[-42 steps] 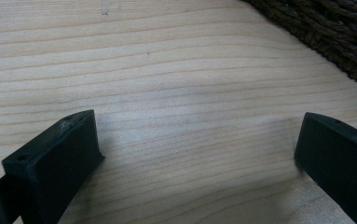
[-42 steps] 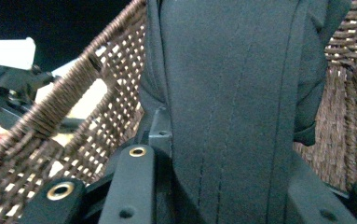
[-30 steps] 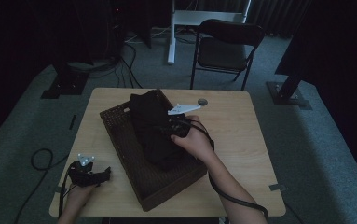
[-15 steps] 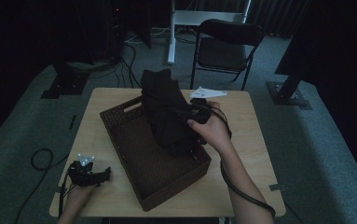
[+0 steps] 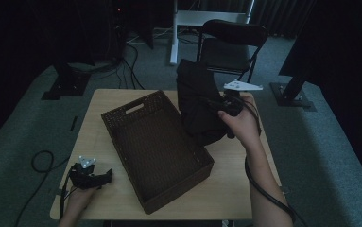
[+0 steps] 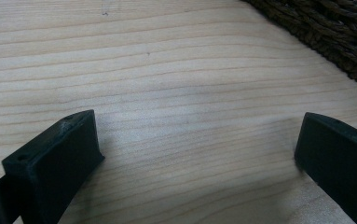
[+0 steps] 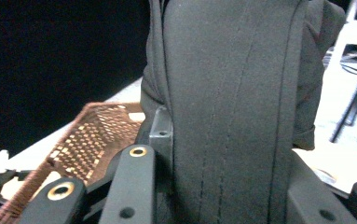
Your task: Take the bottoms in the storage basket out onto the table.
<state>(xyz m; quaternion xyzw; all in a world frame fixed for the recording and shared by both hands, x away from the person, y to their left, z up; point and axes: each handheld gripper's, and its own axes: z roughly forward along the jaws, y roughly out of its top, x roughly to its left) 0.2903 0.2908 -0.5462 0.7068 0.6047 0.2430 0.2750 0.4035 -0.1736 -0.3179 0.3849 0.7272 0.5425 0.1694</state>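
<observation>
A black folded garment (image 5: 195,101) hangs above the table's far right, just past the right rim of the dark woven basket (image 5: 136,108). My right gripper (image 5: 210,104) is shut on it, the person's hand behind it. In the right gripper view the garment (image 7: 232,93) stands tall between the jaws, with the basket (image 7: 92,140) below at the left. My left gripper (image 5: 104,176) rests on the wooden table (image 5: 245,189) near its front left corner. Its jaws stand wide apart over bare wood (image 6: 167,70), with the basket's wall (image 6: 334,28) just beyond.
A black folding chair (image 5: 233,42) stands behind the table, with a white desk frame (image 5: 188,19) farther back. Dark stand bases (image 5: 65,85) and cables lie on the carpet at the left. Another stand base (image 5: 292,94) sits at the right.
The right gripper has lifted the black garment out of the basket, up and toward the table's far right. The left gripper has stayed where it was.
</observation>
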